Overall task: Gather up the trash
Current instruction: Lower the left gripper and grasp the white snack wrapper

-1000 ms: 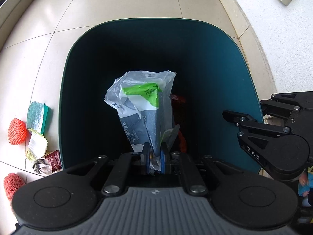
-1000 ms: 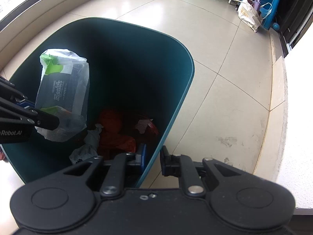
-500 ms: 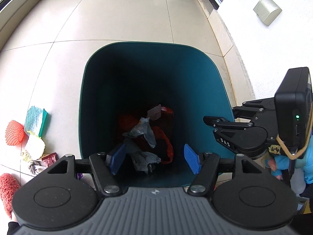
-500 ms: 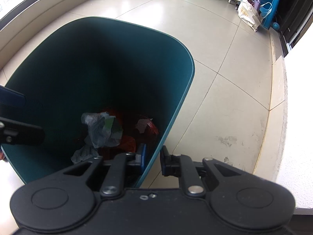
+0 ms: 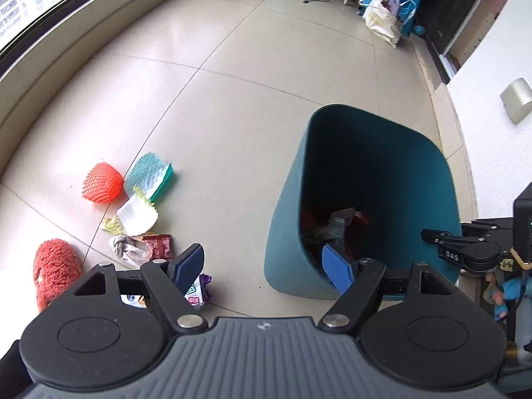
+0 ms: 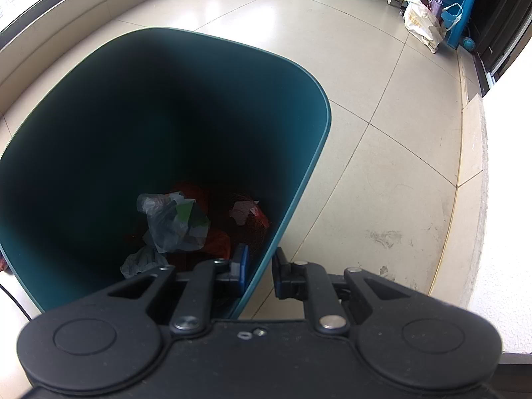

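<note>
Tiled floor, beige, fills both views. Teal trash bin stands on it at 3 o'clock in the left wrist view; in the right wrist view the bin spans 9 to 12 o'clock.

Bin contents, right wrist view: crumpled clear plastic bag with a green patch lies on red netting at the bottom.

Loose trash on the floor at 9 o'clock, left wrist view, well apart from the bin: red fuzzy cloth, teal sponge, orange foam fruit net just beside the sponge, white-and-yellow wrapper, dark red snack wrapper.

Left tool: jaws have just been opening, now spread wide, nothing between them; right pad overlaps the bin's near rim in the view.

Right tool: jaws nearly closed, pinching the bin's rim wall, one pad inside, one outside.
</note>
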`<action>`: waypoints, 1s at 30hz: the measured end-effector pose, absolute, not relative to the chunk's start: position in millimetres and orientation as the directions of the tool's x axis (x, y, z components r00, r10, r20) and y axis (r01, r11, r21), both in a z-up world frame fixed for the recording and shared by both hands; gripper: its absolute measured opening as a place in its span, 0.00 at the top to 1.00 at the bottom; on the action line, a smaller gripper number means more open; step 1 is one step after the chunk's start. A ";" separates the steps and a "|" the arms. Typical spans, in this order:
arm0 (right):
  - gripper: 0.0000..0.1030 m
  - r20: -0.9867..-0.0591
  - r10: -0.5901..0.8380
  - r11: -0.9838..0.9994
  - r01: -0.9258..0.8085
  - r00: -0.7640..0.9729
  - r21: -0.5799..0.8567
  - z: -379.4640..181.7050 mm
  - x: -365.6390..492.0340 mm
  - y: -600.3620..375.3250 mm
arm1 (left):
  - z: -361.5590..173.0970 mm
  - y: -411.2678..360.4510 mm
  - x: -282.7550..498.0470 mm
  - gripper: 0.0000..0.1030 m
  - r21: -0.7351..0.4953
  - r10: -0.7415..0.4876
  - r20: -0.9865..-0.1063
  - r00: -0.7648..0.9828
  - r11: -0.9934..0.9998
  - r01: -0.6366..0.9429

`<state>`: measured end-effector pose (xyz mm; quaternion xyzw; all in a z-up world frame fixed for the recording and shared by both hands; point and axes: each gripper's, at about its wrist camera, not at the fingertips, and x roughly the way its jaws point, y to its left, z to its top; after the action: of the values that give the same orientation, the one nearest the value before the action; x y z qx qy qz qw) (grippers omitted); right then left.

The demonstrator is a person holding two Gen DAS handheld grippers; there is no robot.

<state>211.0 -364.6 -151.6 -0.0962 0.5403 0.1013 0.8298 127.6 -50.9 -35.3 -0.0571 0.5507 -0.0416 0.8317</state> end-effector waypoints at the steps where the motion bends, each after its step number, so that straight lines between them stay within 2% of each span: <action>1: 0.86 -0.916 0.064 0.961 -0.272 0.396 -0.050 -151.5 211.2 -364.1 | -42.9 -44.8 129.0 0.24 -0.136 -0.118 -0.922 0.369 0.990 -0.023; 8: 0.86 -0.916 0.062 0.961 -0.273 0.397 -0.053 -151.6 211.0 -363.7 | -115.7 -3.6 140.4 0.24 -0.118 -0.063 -0.973 0.222 0.962 -0.246; 21: 0.86 -0.913 0.070 0.962 -0.268 0.401 -0.044 -150.4 208.9 -364.5 | -254.6 60.2 164.7 0.24 -0.101 -0.116 -0.993 0.008 0.835 -0.541; 30: 0.86 -0.914 0.075 0.964 -0.265 0.398 -0.036 -148.6 210.0 -366.5 | -305.7 85.4 186.1 0.24 -0.059 -0.131 -0.989 -0.065 0.764 -0.642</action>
<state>210.0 -366.5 -148.6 -0.0881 0.5390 0.1024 0.8314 186.1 85.4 -305.7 -0.2757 0.7007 0.2043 0.6255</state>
